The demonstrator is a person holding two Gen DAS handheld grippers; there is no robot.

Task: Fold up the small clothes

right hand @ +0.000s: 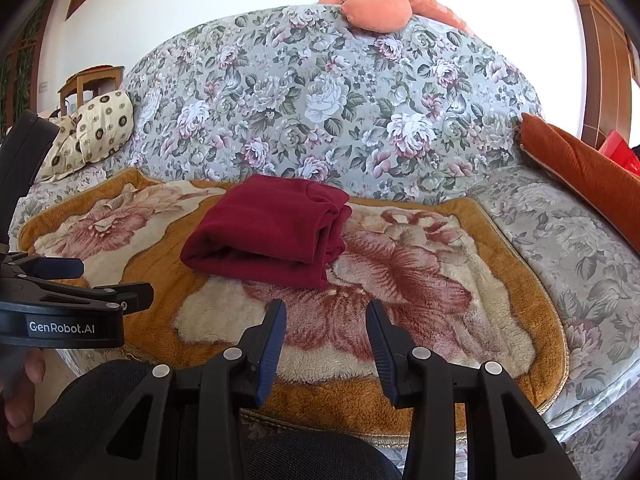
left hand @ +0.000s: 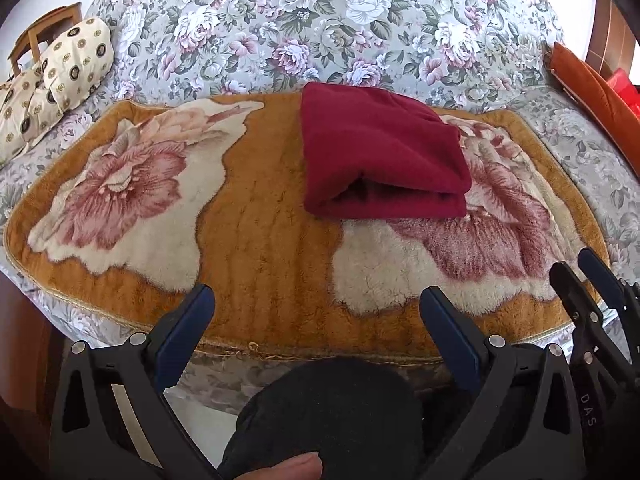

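A dark red garment (left hand: 380,156) lies folded into a thick rectangle on the plush orange floral mat (left hand: 264,248) that covers the sofa seat. In the right wrist view the same red garment (right hand: 272,232) rests toward the mat's back middle. My left gripper (left hand: 316,300) hovers over the mat's near edge, well short of the garment, jaws wide apart with nothing between them. My right gripper (right hand: 326,314) also hangs over the near part of the mat (right hand: 460,264), its jaws parted and empty. The right gripper's fingers (left hand: 592,276) show at the right edge of the left wrist view.
The floral sofa back (right hand: 320,92) rises behind the mat. Patterned cream cushions (left hand: 68,68) lie at the left, an orange bolster (right hand: 580,168) at the right, a peach cushion (right hand: 372,10) on top. A person's dark-clothed knee (left hand: 332,412) and a hand (right hand: 20,396) sit below the grippers.
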